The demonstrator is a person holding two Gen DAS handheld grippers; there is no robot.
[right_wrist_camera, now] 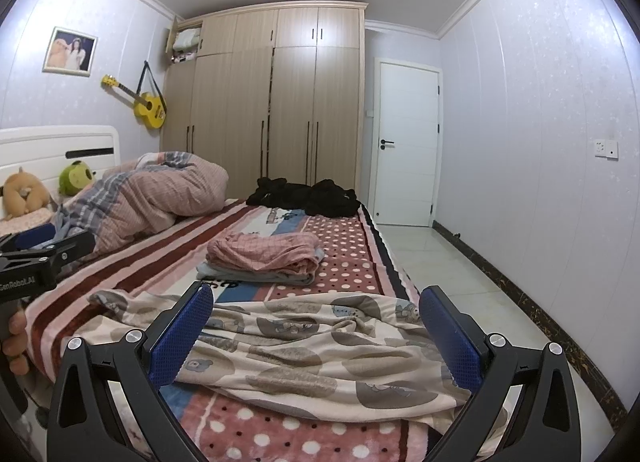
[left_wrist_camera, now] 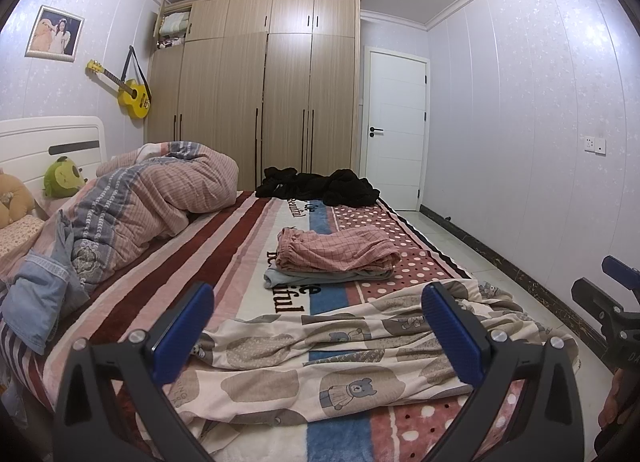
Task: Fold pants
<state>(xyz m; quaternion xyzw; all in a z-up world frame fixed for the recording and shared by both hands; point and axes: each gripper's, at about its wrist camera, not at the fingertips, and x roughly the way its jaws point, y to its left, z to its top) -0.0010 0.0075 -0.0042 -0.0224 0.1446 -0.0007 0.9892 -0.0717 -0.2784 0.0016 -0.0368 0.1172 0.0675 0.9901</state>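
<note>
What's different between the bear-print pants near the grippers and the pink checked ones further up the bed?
The bear-print pants lie spread out and rumpled across the blanket; the pink checked pants are folded into a compact bundle. The bear-print pants rest directly on the blanket, while the pink checked pants sit on top of a folded grey garment. The bear-print pants are cream with grey patches; the others are pink with a grid. Both lie on the bed.
</note>
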